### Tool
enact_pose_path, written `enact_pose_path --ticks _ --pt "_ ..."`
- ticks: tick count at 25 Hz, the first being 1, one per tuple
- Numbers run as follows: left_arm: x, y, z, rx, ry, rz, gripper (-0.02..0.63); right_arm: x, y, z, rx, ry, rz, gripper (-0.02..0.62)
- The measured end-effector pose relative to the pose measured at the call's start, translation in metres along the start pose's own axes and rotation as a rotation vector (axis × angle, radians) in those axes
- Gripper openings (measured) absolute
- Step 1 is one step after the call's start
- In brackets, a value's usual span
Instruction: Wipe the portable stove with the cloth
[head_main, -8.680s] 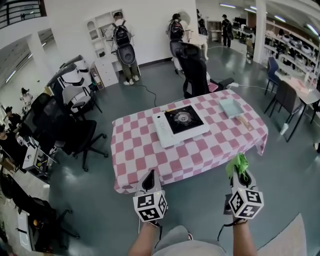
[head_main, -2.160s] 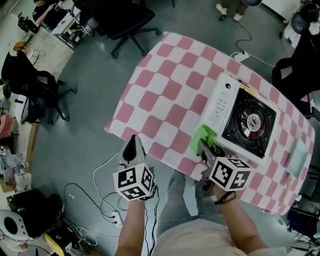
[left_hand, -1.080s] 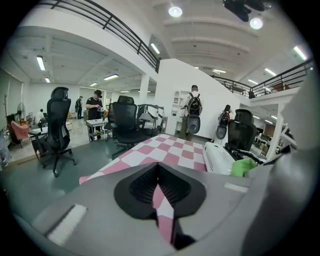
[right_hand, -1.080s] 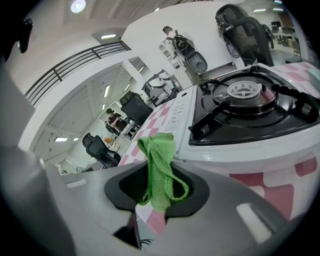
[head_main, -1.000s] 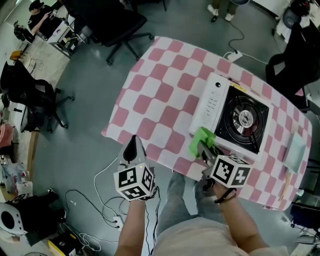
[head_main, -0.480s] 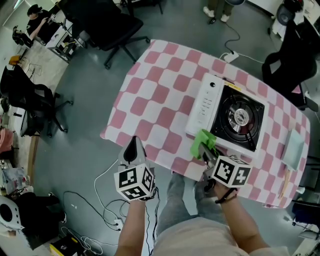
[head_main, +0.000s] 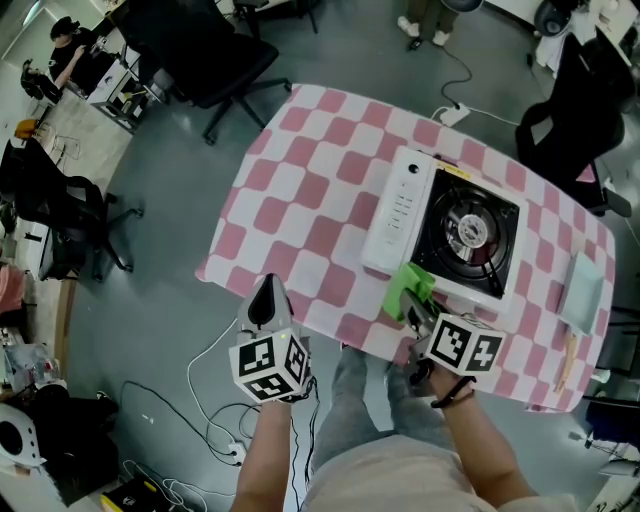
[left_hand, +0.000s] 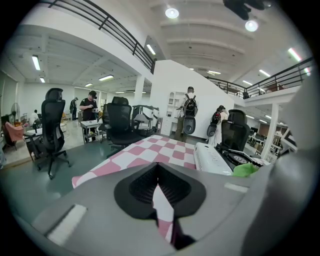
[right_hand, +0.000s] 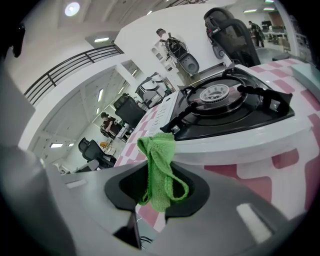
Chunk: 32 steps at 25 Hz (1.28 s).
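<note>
The head view looks steeply down on the stove (head_main: 455, 235), which both gripper views see from low at its side.

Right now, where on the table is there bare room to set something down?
Biggest free patch: checkered tablecloth left of the portable stove, out to its left edge. Narrower strip between stove and pale blue tray. Crowded: stove's near corner, where the right gripper holds the green cloth.

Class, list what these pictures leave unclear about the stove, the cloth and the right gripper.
Head view: the cloth covers the stove at its near edge, so contact cannot be told.
Head view: the stove's markings are too small.
Head view: right gripper tips hidden by cloth.
</note>
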<state>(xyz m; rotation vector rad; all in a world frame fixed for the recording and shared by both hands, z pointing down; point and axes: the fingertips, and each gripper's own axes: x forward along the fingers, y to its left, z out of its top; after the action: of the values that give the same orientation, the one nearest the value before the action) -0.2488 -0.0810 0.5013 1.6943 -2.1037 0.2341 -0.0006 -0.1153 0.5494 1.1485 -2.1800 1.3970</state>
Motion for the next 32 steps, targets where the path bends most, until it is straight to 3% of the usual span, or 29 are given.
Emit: enact_pose_path --ticks 32 --pt "-0.007 -0.053 -0.003 0.046 0.008 -0.084 0.0 -0.042 -0.047 0.002 0.07 -0.058 -0.056 0.1"
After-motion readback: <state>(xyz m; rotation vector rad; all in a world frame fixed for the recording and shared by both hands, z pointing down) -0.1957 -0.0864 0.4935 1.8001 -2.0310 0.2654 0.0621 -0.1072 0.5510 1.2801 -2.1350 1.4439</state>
